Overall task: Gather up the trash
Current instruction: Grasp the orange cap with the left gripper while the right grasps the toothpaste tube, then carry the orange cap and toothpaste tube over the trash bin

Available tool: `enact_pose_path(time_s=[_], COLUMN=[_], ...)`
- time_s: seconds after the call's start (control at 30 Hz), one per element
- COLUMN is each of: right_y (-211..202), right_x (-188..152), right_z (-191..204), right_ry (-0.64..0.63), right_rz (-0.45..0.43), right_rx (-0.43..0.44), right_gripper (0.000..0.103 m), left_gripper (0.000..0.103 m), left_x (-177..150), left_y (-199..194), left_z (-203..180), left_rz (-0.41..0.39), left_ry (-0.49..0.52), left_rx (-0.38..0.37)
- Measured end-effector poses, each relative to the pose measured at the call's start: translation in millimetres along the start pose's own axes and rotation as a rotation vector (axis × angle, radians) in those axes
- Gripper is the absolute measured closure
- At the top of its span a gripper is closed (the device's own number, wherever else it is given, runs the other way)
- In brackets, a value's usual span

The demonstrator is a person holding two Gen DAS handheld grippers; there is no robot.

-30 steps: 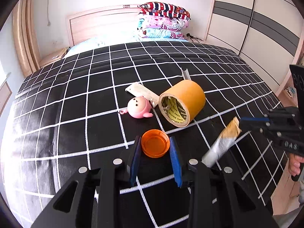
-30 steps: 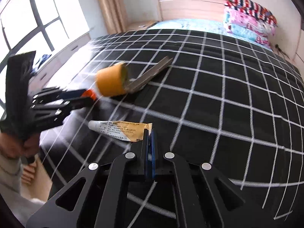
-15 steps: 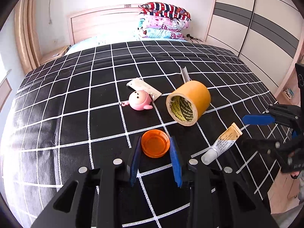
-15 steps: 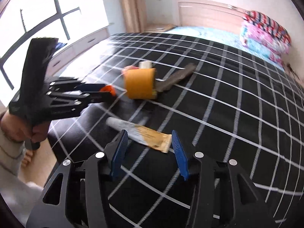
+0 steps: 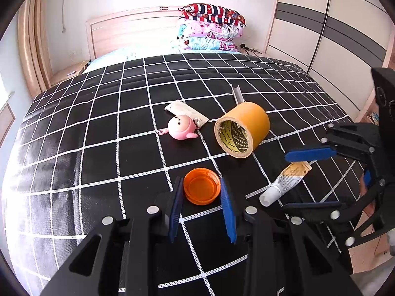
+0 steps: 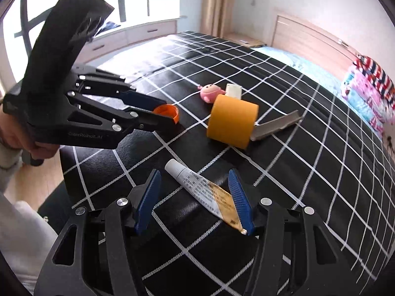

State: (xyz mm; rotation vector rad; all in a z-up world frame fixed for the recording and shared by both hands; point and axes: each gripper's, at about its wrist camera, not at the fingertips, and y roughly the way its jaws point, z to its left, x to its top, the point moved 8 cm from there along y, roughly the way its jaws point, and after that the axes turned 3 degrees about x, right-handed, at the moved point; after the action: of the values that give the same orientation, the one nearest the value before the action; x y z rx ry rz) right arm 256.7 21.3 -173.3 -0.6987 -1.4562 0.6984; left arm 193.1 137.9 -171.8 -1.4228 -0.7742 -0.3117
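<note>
The orange cap (image 5: 202, 189) is pinched by the left gripper (image 5: 201, 206) just above the bed (image 5: 98, 123) for collection, while the right gripper (image 6: 195, 203) is being opened around the tube (image 6: 202, 192) lying on the cover.

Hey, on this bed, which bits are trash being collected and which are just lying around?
Trash in hand:
- orange lid, gripped by the left hand-held gripper
- squeezed tube, between the opening right hand-held gripper

Lying about:
- tape roll
- pink toy
- pillows

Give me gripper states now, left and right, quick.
Left gripper: shut on the orange cap.
Right gripper: jaws opening, the tube lying between them on the bed, not gripped.
</note>
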Motion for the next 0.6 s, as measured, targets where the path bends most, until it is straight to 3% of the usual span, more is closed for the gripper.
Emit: enact_pose_path(time_s=[0.13,0.17,0.2,0.27,0.6], right_y=[9.5,10.0,11.0,10.3,-5.9], right_x=[-0.8,-0.9,-0.5,0.0,-3.5], right_z=[3.8,4.0,3.1,0.3,-4.9], right_ry=[-0.005,-0.012,-0.010,0.009,0.081], right_rz=[0.024,0.024,0.028,0.028,-0.005], right_rx=[0.018,0.008,0.007,0.013,0.038], right_gripper=[0.047,0.054,0.068,0.082,0.084], left_gripper=[0.074,0.074,0.074,0.074,0.074], left_x=[1.4,2.0,2.6,3.4,1.5], left_y=[0.3,-0.3,-0.8,-2.6,-15.4], left_z=[-1.4,-1.7,-1.4,-1.0,-7.5], left_rz=[0.006,0.005,0.003,-0.002,-0.017], left_ry=[-0.009,-0.006,-0.004,-0.006,0.002], left_rx=[-0.015,-0.014,-0.013,-0.014,-0.026])
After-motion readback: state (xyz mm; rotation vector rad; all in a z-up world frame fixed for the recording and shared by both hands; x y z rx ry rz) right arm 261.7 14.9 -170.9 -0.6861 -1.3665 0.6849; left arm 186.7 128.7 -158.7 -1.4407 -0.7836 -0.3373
